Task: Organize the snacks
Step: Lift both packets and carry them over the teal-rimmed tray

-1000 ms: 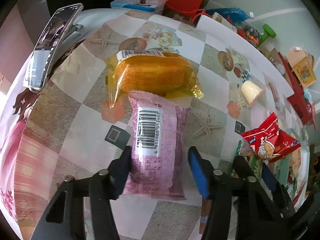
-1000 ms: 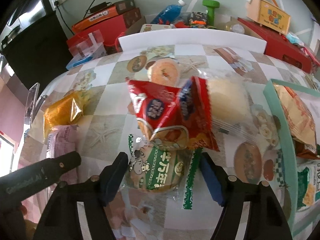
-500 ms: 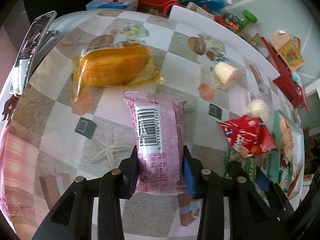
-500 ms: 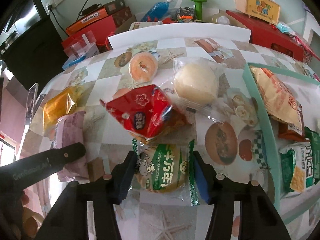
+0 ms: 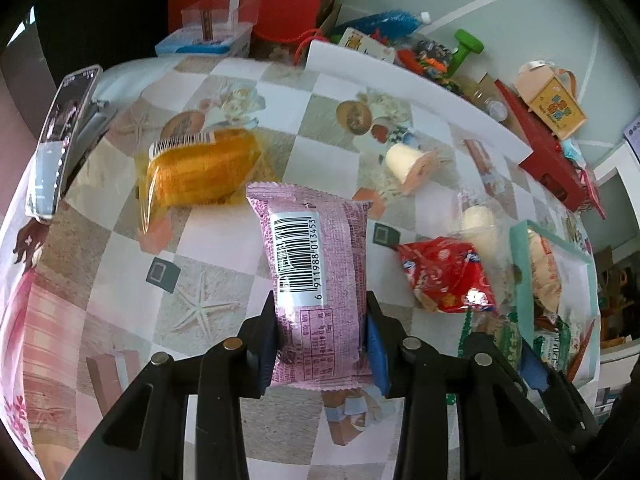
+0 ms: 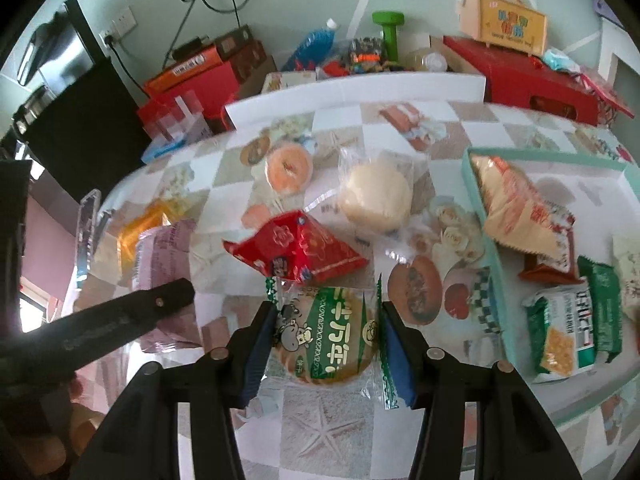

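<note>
Left gripper (image 5: pixel 320 336) jaws pinching pink packet (image 5: pixel 316 292), barcode 6911988013453; right gripper (image 6: pixel 326 344) jaws clamping green-labelled cake packet (image 6: pixel 324 336).

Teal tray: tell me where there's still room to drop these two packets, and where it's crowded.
The teal tray is bare along its far side, behind the orange bag. Its near end is crowded: the brown packet and green packets lie edge to edge. On the table, the patch between bun and tray is free.
</note>
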`<state>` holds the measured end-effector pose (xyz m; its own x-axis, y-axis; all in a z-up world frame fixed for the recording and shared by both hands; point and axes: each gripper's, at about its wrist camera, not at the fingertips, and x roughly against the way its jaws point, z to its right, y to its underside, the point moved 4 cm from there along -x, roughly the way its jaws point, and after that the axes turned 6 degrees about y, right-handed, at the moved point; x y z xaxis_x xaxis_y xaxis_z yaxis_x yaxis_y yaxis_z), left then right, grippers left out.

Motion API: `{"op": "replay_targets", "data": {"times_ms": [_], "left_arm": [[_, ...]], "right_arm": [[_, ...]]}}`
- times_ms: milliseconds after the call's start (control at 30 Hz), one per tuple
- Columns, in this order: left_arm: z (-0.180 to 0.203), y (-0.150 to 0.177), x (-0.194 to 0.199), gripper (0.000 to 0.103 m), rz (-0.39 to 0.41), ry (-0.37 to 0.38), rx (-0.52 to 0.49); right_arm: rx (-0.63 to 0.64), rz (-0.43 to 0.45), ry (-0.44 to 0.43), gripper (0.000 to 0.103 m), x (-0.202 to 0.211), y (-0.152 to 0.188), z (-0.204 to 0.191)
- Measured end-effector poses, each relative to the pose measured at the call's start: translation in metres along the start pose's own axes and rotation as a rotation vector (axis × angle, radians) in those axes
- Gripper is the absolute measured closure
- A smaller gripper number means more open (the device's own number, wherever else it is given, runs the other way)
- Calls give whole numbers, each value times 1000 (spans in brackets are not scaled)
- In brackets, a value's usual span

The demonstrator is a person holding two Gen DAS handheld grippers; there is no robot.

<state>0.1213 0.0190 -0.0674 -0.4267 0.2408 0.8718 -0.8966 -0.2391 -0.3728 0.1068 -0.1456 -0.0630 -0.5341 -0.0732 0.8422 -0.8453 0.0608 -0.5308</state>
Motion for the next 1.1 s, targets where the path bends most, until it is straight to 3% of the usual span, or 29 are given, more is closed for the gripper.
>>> {"op": "replay_targets", "data": {"times_ms": [467,1100], "left_arm": [[37,-7,36,63,104,39,-78],[107,-2,54,63,152,123,-223]], "right_arm": [[-36,119,1,48,46,-22,16],[-193,179,115,48,75,-35,101]]}}
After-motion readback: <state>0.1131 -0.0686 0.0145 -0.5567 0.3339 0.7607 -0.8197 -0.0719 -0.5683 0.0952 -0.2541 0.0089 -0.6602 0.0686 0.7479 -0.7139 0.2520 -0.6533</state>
